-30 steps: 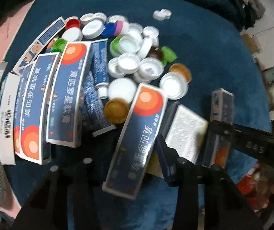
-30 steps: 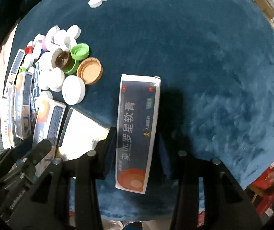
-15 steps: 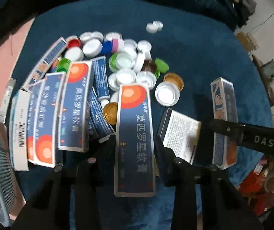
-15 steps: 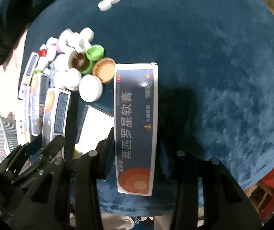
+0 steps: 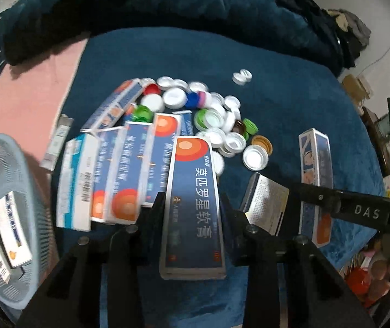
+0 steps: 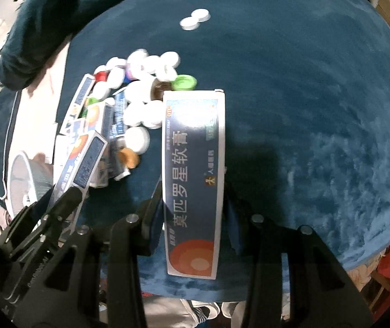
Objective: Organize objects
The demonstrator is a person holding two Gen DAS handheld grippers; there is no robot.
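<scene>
Two long cartons were off the surface at once, one in each gripper, above a round counter draped in deep blue plush cloth (image 6: pixel 304 82). That cloth was the biggest thing in view; its far edge ran under a heap of dark blue bedding or clothing, too dim to sort out.

Next in size, a pale blue perforated plastic basket (image 5: pixel 17 281) sat at the left, cut by the frame, with a few white boxes already in it. I judged it the place the cartons were bound for, though nothing confirmed that.

Beside it lay a leaning row of blue-and-orange ointment cartons (image 5: pixel 129 180), overlapping like fallen books, their print blurred.

The left gripper (image 5: pixel 192 216) was pinching the blue carton with the orange disc at its far end (image 5: pixel 195 207) across its narrow width, pads flat on both long edges, probably so it hung straight. The right gripper (image 6: pixel 192 210) pinched a matching blue carton, orange disc near the camera (image 6: pixel 192 191), the same way.

A white printed box (image 5: pixel 266 205) and another blue carton (image 5: pixel 315 169) lay loose to the right.

Smallest was the clutter of plastic bottle caps (image 5: pixel 216 125), mostly white, some green, red, brown and gold, with two stray white caps (image 6: pixel 195 19) well apart from the pile.
</scene>
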